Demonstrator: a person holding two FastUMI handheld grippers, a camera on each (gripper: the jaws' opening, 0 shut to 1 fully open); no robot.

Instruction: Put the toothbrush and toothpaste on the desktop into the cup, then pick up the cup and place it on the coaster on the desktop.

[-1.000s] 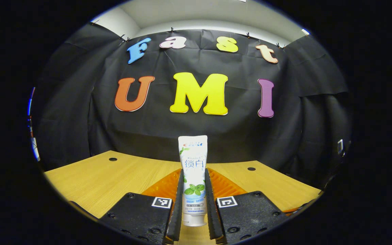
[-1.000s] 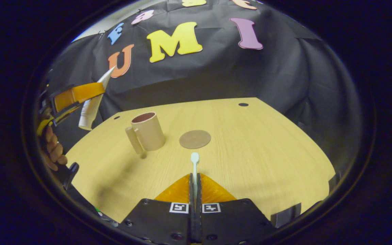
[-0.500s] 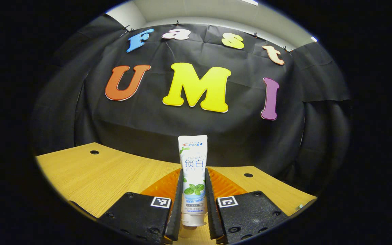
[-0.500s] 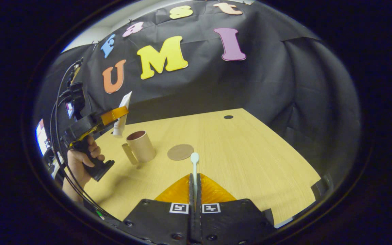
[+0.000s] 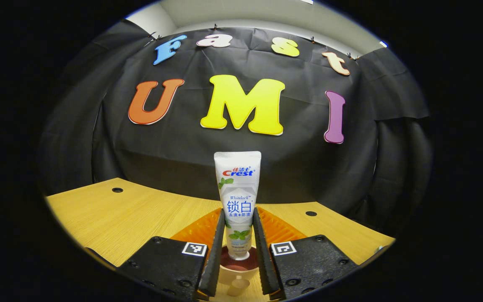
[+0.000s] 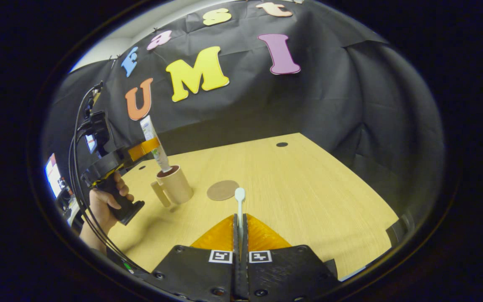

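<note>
Left gripper (image 5: 238,251): fingers are clamped on the toothpaste (image 5: 237,197), which is held upright, cap end down, at the mouth of the cup (image 6: 175,183).

Right gripper (image 6: 240,235): fingers are pressed together on the toothbrush (image 6: 239,205) handle, with the head held out forward above the surface (image 6: 308,197).

Cup: it is seen standing on the surface just beside the coaster (image 6: 222,189), handle turned toward the left hand (image 6: 104,200); the coaster lies bare.

Step in hand: the tube is judged to be on its way into the cup. A good release calls for the cap to be kept centred over the opening and lowered inside the rim before the fingers are parted, so the light cup is not tipped.

Materials: the tube is seen as soft, glossy, printed plastic, flat at the crimp and round at the cap; the cup as matt, tan and cylindrical, darker inside; the coaster as a thin, dull round disc; the surface as pale wood grain.
</note>
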